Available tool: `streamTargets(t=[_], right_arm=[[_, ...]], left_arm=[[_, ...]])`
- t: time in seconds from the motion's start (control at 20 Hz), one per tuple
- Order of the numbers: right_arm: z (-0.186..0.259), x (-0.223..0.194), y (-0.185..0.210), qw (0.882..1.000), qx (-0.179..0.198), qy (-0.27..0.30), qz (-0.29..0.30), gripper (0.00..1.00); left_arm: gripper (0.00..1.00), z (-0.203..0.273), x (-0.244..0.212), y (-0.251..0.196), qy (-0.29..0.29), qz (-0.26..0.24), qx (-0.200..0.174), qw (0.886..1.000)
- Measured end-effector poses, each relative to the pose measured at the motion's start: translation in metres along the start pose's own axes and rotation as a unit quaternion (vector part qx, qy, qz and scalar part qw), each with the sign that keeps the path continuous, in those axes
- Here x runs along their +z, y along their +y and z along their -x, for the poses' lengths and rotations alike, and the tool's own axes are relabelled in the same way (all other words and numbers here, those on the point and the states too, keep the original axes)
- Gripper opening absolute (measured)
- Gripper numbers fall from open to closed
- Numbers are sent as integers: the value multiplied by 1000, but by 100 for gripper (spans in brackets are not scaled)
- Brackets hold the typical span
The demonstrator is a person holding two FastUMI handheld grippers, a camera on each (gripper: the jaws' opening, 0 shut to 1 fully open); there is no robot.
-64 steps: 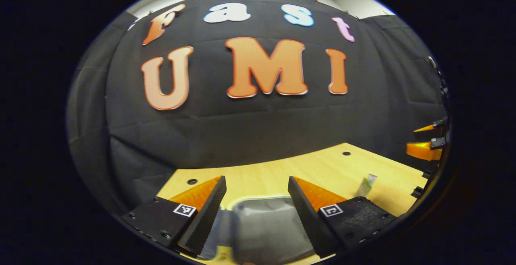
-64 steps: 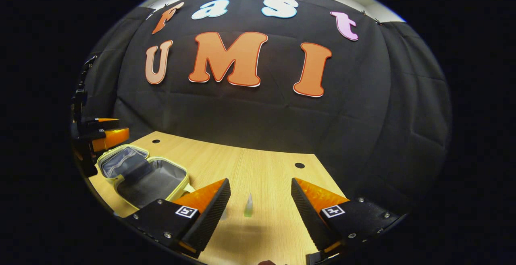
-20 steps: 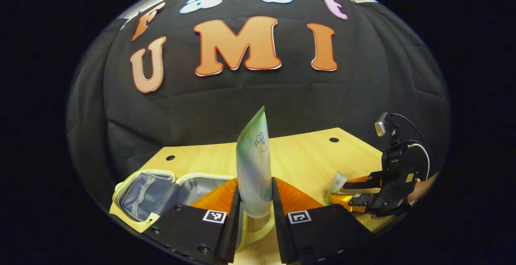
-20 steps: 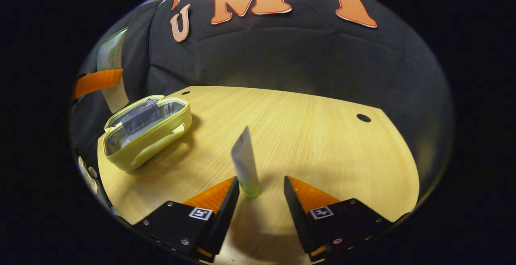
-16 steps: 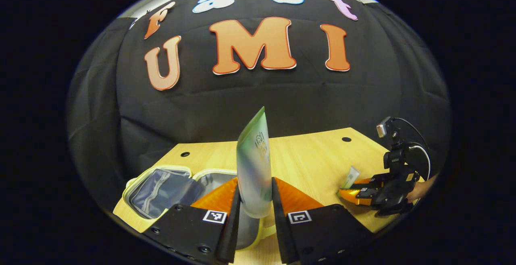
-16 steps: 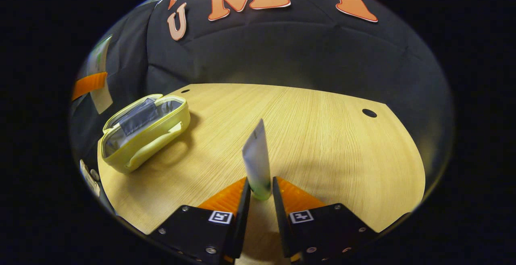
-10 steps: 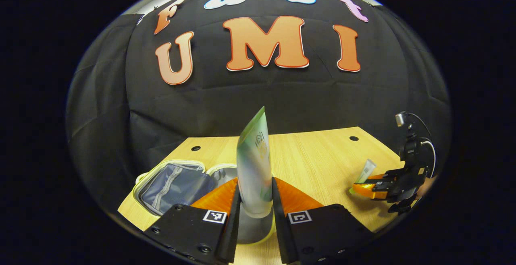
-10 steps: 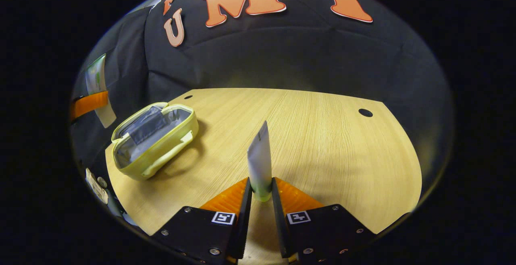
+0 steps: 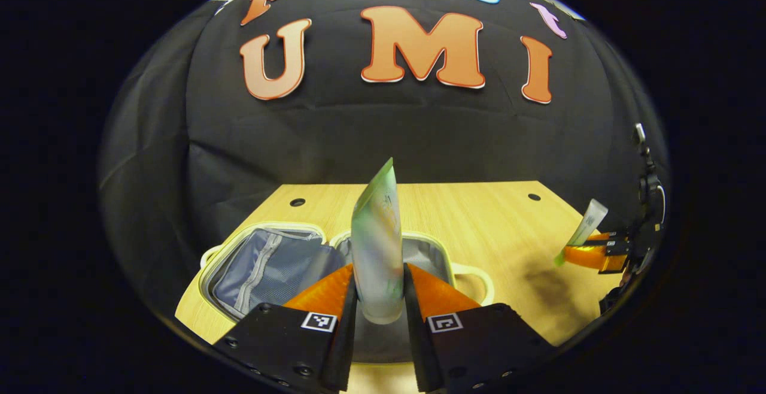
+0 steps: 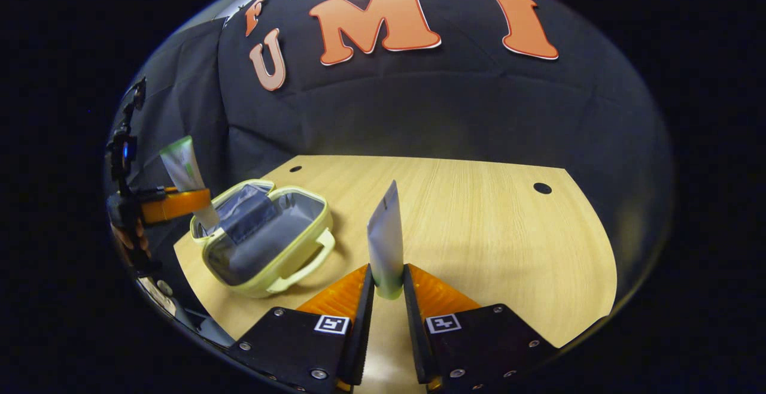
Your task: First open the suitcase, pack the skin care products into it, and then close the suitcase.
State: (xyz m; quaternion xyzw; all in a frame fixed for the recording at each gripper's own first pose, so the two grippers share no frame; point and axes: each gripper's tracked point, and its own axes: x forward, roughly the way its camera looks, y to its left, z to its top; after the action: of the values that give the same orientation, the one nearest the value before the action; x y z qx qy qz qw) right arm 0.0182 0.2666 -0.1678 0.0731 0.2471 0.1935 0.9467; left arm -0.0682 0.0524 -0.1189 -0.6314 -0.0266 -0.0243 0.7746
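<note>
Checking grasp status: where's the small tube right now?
The small tube is clamped between the right gripper fingers, lifted above the table, right of the open suitcase; in the left gripper view it sits far right.

1. The large tube (image 9: 377, 232), clamped in the left gripper (image 9: 380, 268) just above the open suitcase (image 9: 263, 226), carries a small print on its upper part; it is too blurred to read.
2. The left gripper bears two square coded tags (image 9: 317, 321), in front of the suitcase: patterns only, no letters or numbers.
3. The right gripper (image 10: 388, 269), to the right of the suitcase, bears two like tags (image 10: 331, 324); the small tube (image 10: 386, 232) pinched in it shows nothing legible.
</note>
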Motion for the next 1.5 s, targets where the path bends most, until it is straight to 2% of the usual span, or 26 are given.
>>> streamTargets(t=[0.25, 0.45, 0.75, 0.9, 1.1, 1.3, 1.4, 1.45, 1.5], right_arm=[[-2, 2, 46, 999, -29, 2, -28, 33], [-8, 4, 78, 998, -44, 3, -35, 33], [-16, -6, 122, 997, -59, 8, -52, 33], [-22, -15, 139, 996, -66, 19, -57, 33], [-31, -17, 158, 997, -62, 33, -35, 33], [-44, -22, 173, 997, -33, 55, -32, 33], [-53, -23, 181, 997, -15, 69, -28, 33], [-58, -25, 184, 997, -4, 76, -25, 33], [-63, -26, 187, 996, 2, 82, -24, 33]], left_arm=[[41, -30, -49, 38, 84, -4, -48, 995], [41, -52, -85, 58, 148, 6, -77, 986], [41, -75, -119, 50, 225, 4, -127, 966], [41, -83, -128, 44, 254, -8, -130, 958], [41, -100, -134, 39, 272, -14, -120, 955], [45, -104, -133, 35, 273, 6, -111, 956], [46, -98, -126, 32, 261, 26, -121, 957], [50, -94, -121, 31, 250, 41, -129, 959], [61, -89, -113, 32, 237, 53, -134, 961]])
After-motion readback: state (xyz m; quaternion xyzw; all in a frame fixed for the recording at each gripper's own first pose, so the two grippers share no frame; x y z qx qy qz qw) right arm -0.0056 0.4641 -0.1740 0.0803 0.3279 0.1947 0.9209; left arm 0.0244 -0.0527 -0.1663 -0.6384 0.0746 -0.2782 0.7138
